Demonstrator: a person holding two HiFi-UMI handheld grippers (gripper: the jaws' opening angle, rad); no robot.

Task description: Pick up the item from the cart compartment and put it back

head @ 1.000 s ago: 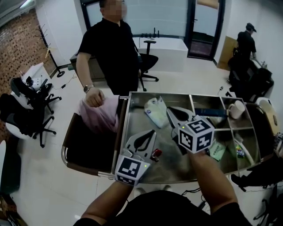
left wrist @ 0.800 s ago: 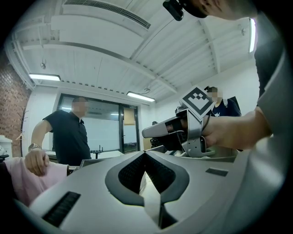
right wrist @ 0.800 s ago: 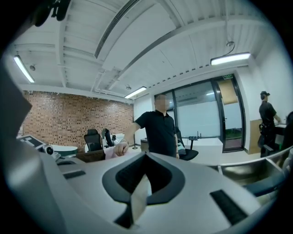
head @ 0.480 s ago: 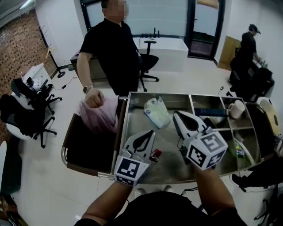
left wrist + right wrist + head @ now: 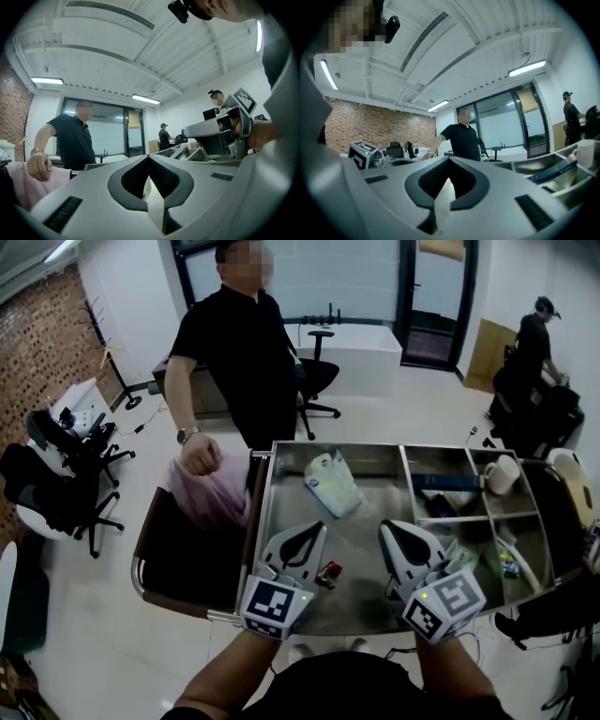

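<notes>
Nearest the wearer, the left hand-held gripper point(image 5: 314, 529) and the right hand-held gripper point(image 5: 388, 527) hover side by side over the near edge of the steel counter point(image 5: 261, 521), both short of the white pouch point(image 5: 330, 482) and well clear of it. Each one's own view shows its jaws clenched tip to tip with nothing between them. Held level like this they look parked rather than reaching. The pouch, likely the task's item, may be waiting to be lifted or may already be returned, and the pictures cannot settle which. A small red thing point(image 5: 328, 571) lies nearer than the pouch in the same large compartment, just beside the left gripper. The pouch lies flat and askew in the far half, with bare steel around it, so the near side offers open room for an approach. Right of the pouch, a divider wall point(image 5: 409, 486) fences off smaller compartments, one holding a mug point(image 5: 502, 472). Beyond and left of the pouch, a person point(image 5: 239, 352) stands at the counter's far corner beside a pink cloth point(image 5: 211, 488), crowding that edge.
</notes>
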